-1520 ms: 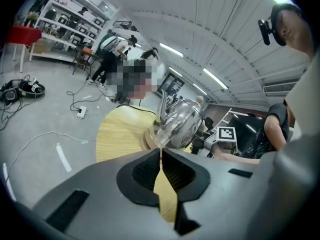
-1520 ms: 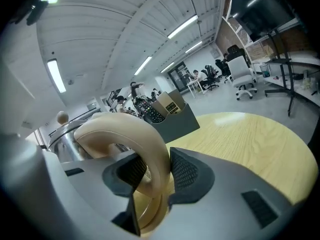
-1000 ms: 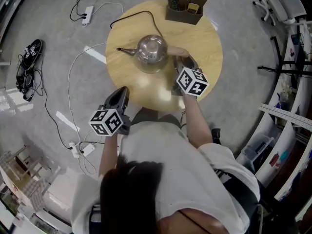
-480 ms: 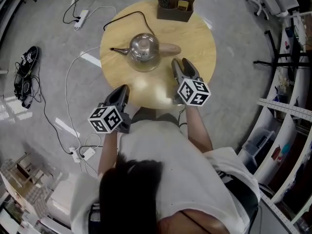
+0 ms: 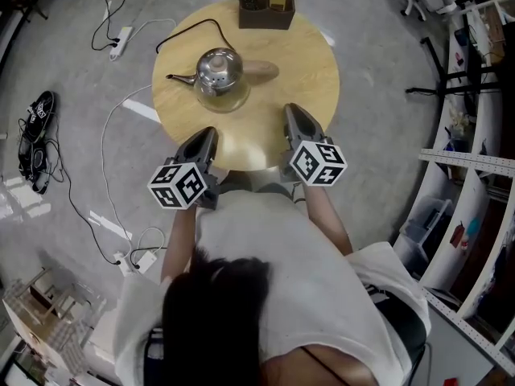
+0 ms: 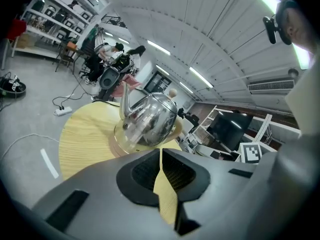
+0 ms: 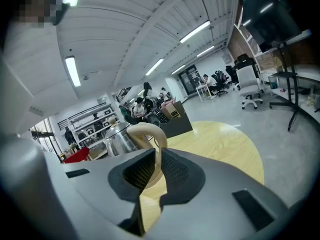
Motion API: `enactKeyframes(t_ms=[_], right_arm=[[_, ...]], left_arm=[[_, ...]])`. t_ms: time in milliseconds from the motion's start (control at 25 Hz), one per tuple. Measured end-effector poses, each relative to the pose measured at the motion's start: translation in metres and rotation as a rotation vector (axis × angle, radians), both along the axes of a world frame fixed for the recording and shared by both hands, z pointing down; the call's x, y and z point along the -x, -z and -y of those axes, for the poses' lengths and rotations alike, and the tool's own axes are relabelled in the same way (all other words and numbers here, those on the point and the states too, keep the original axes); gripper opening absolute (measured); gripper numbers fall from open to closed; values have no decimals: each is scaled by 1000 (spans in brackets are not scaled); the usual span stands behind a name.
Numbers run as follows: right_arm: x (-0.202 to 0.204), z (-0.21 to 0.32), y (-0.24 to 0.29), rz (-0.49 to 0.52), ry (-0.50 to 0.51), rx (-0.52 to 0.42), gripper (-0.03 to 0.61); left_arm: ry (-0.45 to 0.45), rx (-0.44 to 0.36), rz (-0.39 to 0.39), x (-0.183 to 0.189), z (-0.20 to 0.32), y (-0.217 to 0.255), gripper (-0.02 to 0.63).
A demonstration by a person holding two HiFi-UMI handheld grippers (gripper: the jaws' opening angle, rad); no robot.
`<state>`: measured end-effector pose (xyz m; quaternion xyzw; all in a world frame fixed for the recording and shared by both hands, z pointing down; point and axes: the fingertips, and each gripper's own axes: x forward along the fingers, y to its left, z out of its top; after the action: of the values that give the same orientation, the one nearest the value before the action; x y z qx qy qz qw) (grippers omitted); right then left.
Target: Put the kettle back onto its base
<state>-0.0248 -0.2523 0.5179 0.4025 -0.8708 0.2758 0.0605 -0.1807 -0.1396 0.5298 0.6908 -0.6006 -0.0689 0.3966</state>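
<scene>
The kettle [image 5: 219, 69] sits on its base [image 5: 231, 101], far left on the round bench [image 5: 302, 59]. At the near edge, the left claw [image 5: 207, 133] is pinched together and empty. The right claw [image 5: 291, 110], narrow, is closing on nothing.

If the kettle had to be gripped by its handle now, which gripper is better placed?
Right. The cream handle of the steel kettle points toward the right gripper, whose closing, empty jaws face it. The left gripper faces the kettle's body.
</scene>
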Motion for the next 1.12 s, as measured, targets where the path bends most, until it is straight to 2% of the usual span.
enactKeyframes(t_ms=[240,440,720,880,1120], right_arm=[[-1,-32,20,-57,67,-65,43],[-3,-58,21,-76,97,-72,29],[4,-85,25,-104,168,-104,28],[13,-100,26,-123,213,-126,28],[23,-111,23,-145,247,-128,28]], left_arm=[[-30,-43,35,-22,0,18,37],[-25,-64,75,-36,-4,30,37],[-23,-18,169,-49,-17,30,37],[-25,-35,175,-52,-22,35,37],[-82,-67,227,-63,-21,44,38]])
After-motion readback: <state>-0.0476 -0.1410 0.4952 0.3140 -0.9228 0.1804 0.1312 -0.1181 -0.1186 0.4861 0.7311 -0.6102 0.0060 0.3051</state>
